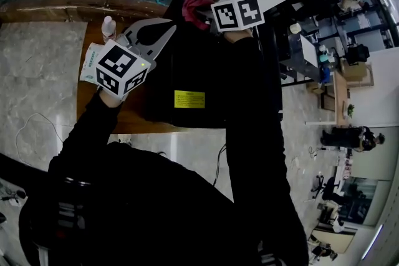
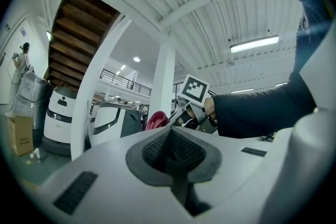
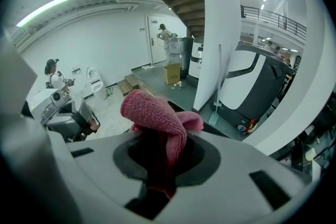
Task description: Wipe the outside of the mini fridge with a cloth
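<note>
At the far top edge of the mini fridge [image 1: 187, 71], pinches the pink cloth [image 3: 155, 113] in the right gripper [image 1: 211, 19] jaws; holds the left gripper [image 2: 170, 139] jaws pressed together, empty.

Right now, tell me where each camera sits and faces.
Head view: on the person's head, looking steeply down on the mini fridge; both sleeves, left tongs and right tongs show.
Left gripper view: on the left tongs, looking along its shut, empty jaws toward a white pillar; the right sleeve shows.
Right gripper view: on the right tongs, looking along jaws clamped on the pink cloth.
Shared: all three show the cloth.
</note>
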Available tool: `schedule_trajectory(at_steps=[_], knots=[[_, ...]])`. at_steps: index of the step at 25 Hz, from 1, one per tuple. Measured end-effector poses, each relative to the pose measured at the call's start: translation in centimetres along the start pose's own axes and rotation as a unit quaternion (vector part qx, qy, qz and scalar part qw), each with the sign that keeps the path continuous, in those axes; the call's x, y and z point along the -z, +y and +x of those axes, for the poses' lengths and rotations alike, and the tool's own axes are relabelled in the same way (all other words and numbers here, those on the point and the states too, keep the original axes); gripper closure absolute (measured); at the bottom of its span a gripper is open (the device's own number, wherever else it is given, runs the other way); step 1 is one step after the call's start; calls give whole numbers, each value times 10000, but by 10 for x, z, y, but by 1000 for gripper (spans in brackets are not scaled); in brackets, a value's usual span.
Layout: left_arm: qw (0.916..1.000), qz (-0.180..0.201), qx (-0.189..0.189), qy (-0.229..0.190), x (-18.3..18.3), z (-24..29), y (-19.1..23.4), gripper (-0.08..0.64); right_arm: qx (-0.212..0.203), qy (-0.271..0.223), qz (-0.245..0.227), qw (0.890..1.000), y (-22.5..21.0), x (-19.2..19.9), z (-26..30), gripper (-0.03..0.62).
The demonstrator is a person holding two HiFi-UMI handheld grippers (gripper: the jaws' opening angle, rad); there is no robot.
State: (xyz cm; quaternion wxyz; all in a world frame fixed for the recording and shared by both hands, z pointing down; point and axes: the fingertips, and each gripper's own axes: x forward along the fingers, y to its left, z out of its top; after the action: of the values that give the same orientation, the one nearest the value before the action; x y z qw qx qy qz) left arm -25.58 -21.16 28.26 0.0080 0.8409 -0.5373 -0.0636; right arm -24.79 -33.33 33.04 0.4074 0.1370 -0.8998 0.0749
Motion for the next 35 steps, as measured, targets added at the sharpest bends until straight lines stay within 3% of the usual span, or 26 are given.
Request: schedule_trajectory(at_steps=[6, 11, 24, 30, 35], knots=[[9997, 150, -182, 43, -8, -17, -37, 557, -191, 7, -169, 9997, 33, 30, -28, 515], [9983, 285, -310, 400, 1, -31, -79, 557, -388, -15, -378, 9985, 71, 62, -54, 515], [9903, 736, -987, 644, -6, -89, -185, 557, -901, -20, -933, 9916, 161, 144, -126, 515], [9866, 887, -1206, 645, -13, -101, -249, 557, -1436, 129, -995, 9845, 185, 183, -161, 514], [9877, 900, -1160, 538, -27, -100, -295, 557, -1459, -334, -1109, 9825, 193, 196, -202, 511]])
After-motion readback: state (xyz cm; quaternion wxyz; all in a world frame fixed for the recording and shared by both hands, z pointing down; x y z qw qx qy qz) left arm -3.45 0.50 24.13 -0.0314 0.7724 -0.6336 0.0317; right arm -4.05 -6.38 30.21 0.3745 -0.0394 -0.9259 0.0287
